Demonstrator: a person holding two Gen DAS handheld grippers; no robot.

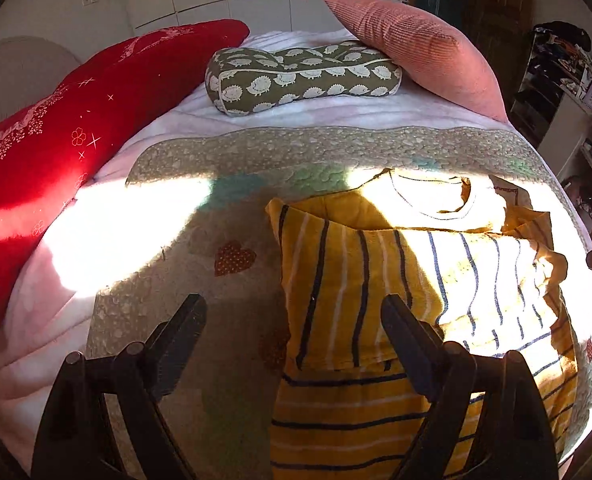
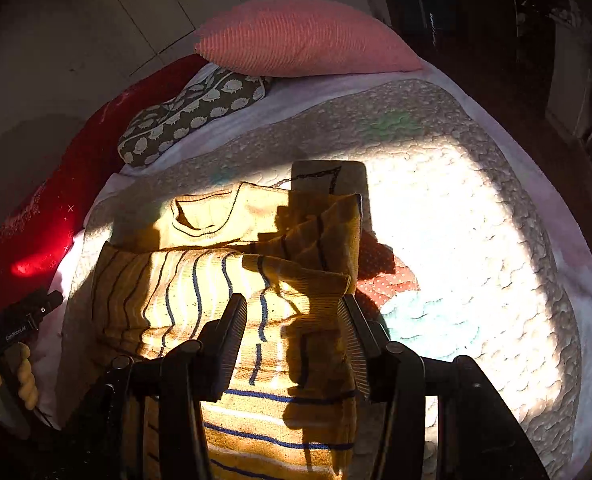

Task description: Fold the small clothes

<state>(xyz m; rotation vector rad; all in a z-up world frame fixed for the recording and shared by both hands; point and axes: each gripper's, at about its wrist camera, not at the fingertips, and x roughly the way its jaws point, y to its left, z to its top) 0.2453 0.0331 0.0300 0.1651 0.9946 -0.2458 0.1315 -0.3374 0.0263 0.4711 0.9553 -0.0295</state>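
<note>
Yellow striped shirt (image 1: 375, 280) sits partly folded at the frame's centre-right on my quilt (image 1: 200, 152); left gripper (image 1: 294, 312) and right gripper (image 2: 292, 312) both spread wide, holding nothing.

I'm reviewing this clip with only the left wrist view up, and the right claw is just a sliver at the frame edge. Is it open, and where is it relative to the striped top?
Observer: The right claw is open. Its jaws are spread either side of the folded-over right part of the striped yellow top, with nothing clamped.
Operator: Is there anything on the quilt beyond that side?
Observer: There's a red dotted patch on the quilt, just past the top's right edge and partly in shadow.
Operator: And the left hand?
Observer: The left hand grips its tool's handle off the top's left side, by the bed edge.
</note>
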